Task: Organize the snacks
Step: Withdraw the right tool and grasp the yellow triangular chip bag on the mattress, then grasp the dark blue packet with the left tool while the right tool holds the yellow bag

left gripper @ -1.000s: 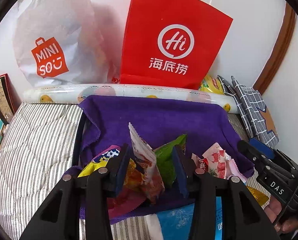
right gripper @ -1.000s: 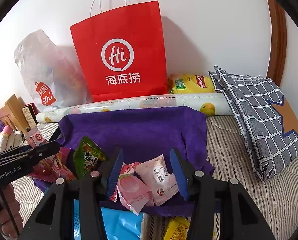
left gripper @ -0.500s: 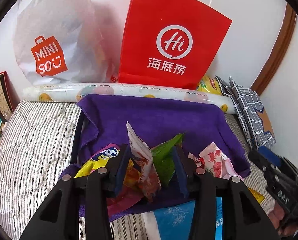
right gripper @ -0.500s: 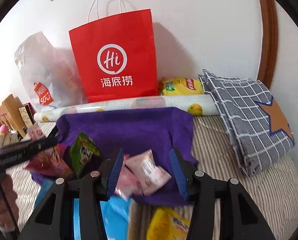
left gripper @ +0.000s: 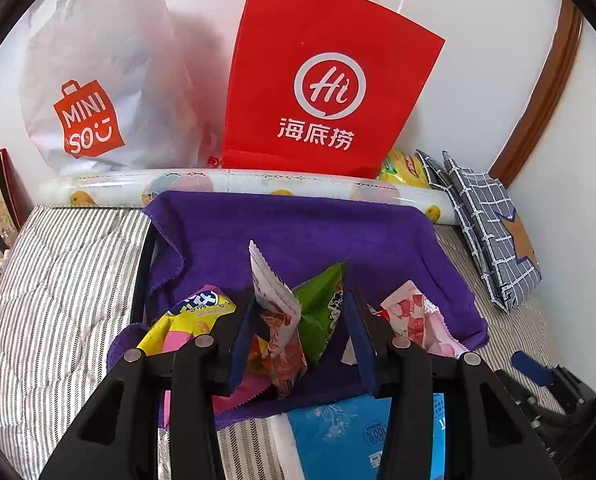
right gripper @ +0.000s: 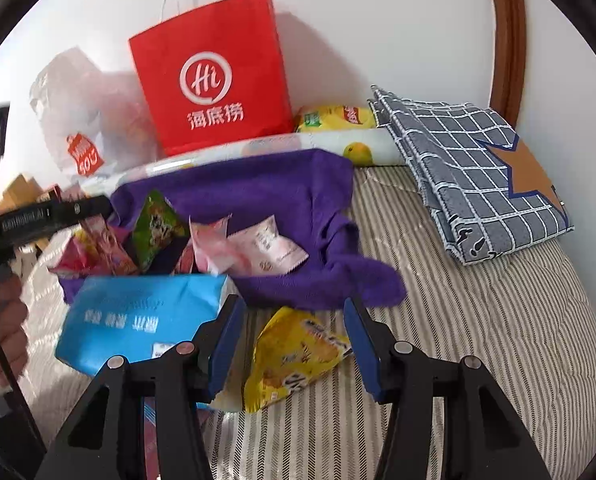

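Several snack packets lie on a purple towel (left gripper: pixel 298 232). My left gripper (left gripper: pixel 298 332) is open, with an upright white and red packet (left gripper: pixel 276 312) and a green packet (left gripper: pixel 321 304) between its fingers. A yellow packet (left gripper: pixel 186 316) lies to its left and pink packets (left gripper: pixel 413 320) to its right. My right gripper (right gripper: pixel 294 340) is open above a yellow snack packet (right gripper: pixel 298 356) on the striped bedding. The pink packets (right gripper: pixel 258 248) and the green packet (right gripper: pixel 158 228) lie further off on the towel (right gripper: pixel 266 188). The left gripper shows at the left edge (right gripper: pixel 50 216).
A red paper bag (left gripper: pixel 321 84) and a white MINISO bag (left gripper: pixel 94 80) stand against the wall behind a printed roll (left gripper: pixel 258 184). A blue tissue pack (right gripper: pixel 138 316) lies before the towel. A checked cushion (right gripper: pixel 473 176) and a yellow chip bag (right gripper: pixel 333 118) are at the right.
My right gripper has drawn back and to the right, off the pink packets and over the yellow packet on the bedding. My left gripper has stayed around the upright packets.
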A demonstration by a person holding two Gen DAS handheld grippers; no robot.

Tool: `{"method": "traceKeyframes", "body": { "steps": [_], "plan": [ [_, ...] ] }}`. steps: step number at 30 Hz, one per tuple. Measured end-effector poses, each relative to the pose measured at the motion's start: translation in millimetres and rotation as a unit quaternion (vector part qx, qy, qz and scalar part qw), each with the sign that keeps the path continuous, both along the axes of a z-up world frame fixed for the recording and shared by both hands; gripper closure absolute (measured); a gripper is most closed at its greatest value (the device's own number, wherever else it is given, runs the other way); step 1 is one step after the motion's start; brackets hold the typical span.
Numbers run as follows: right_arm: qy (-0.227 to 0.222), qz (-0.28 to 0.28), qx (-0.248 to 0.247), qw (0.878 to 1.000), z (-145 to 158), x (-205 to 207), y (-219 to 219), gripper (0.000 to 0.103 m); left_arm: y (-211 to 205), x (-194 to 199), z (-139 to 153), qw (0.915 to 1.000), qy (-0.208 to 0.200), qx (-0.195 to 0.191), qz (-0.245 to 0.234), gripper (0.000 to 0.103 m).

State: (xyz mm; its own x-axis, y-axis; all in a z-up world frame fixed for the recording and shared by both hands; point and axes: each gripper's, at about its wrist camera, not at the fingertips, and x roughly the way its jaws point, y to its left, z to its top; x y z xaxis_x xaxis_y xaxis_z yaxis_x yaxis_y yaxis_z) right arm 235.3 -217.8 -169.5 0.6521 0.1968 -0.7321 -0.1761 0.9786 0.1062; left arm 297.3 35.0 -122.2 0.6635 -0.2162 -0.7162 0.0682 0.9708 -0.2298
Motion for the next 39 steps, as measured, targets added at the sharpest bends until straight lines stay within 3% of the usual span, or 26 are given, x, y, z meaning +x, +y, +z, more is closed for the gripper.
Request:
{"method": "traceKeyframes", "body": {
  "steps": [6,16,22,35,39],
  "plan": [
    [0.045,-0.013,0.013,0.999,-24,4,-16,0.053,1,-1,1,1.0,0.0,-0.004,-0.002,0.058],
    [0.062,-0.014,0.028,0.998,-43,1,-20,0.045,1,0,-1,0.9999,0.008,-0.01,-0.004,0.058],
    [0.059,-0.03,0.066,0.996,-48,7,-32,0.051,1,0,-2,0.9999,0.009,-0.009,-0.003,0.058],
    [0.006,-0.052,0.058,0.997,-5,-35,-54,0.055,-11,-14,10,0.9995,-0.012,0.001,-0.029,0.058],
    [-0.001,-0.065,0.06,0.996,8,-57,-67,0.055,-14,-32,7,0.9988,0.001,-0.023,-0.044,0.059]
  ]
}}
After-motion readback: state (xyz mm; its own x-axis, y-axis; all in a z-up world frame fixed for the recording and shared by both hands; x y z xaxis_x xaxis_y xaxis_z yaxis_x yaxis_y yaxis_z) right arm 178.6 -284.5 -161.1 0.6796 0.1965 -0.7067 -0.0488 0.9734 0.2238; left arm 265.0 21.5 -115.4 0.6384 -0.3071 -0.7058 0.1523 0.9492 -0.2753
